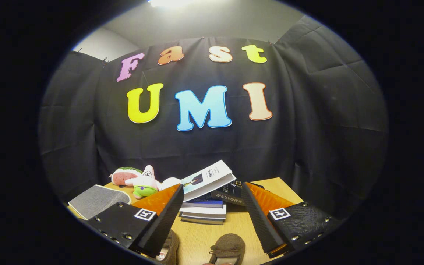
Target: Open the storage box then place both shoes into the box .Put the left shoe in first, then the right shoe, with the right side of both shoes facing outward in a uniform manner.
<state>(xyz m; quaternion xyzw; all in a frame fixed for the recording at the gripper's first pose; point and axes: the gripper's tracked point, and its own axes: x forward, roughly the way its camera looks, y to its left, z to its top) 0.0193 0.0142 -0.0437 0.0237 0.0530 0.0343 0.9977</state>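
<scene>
Closest to me, down between the two fingers, I've got a brown shoe (228, 248) sitting on the worktop (201, 235), toe end pointing away toward the books, with a small bow across its front. Just beside it, partly tucked behind my left finger, I can pick out a second brown shoe (168, 248); I can see only a sliver, so I can't tell how it's turned. Both sit at the near edge of the light wooden worktop.

My hand-held gripper (212, 204) is spread wide, fingers well apart and pinching nothing, hanging above the surface with bare wood showing in the gap between them. Each finger carries a small square marker on its outer plate.

Just ahead of the fingertips, I see a stack of books (204, 212) lying flat, toward the middle of the worktop. On top of it an open book (208, 179) rests tilted, its pale cover lifted up and leaning to the right. Another dark book (232, 193) lies just to the right of that stack, partly behind my right finger.

Beyond my left finger, toward the far left corner, there's a little cluster of plush toys (138, 179): pink, white and green, touching one another. Nearer, along the left edge, a grey fabric-covered flat thing (96, 200) lies at a slant; I can't tell what it is.

Behind everything, black cloth (307, 140) hangs as the booth wall along the far edge.
</scene>
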